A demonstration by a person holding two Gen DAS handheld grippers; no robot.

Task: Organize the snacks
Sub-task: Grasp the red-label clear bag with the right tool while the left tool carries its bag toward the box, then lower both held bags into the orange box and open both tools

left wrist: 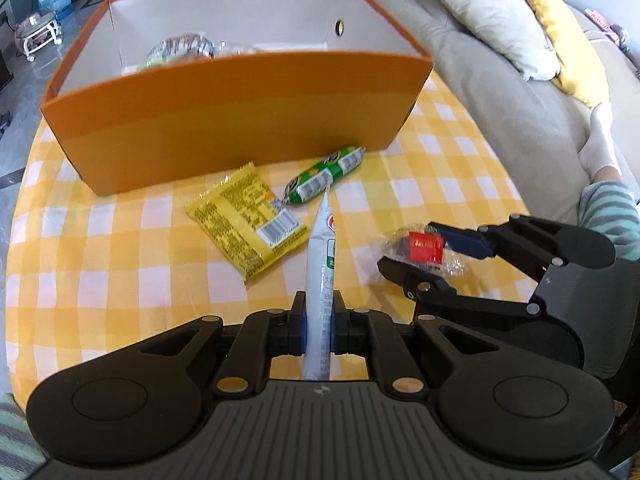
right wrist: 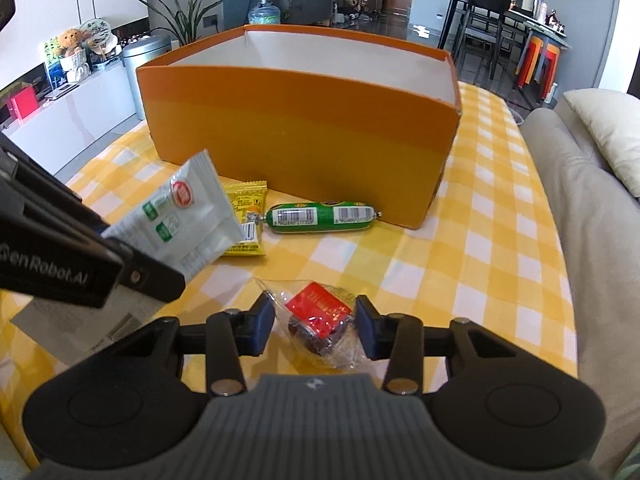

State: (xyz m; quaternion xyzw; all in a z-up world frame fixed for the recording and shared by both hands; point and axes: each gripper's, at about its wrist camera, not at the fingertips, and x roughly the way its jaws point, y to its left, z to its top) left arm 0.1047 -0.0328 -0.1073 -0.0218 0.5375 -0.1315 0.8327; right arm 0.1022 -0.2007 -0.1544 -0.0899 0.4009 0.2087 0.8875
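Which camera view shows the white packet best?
The right wrist view: the white packet shows its broad printed face there, held in the left gripper. The left wrist view shows the packet only edge-on, as a thin strip between closed jaws.

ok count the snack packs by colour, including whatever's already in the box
White flat sachet in the left gripper: 1
Yellow flat packet: 1
Green sausage stick: 1
Clear wrapper with red label between the right gripper pads: 1
Pale wrapped pack inside the orange box: 1, partly hidden
Total: 5

Left tongs [left wrist: 319, 320] clamped shut, right tongs [right wrist: 316, 326] parted
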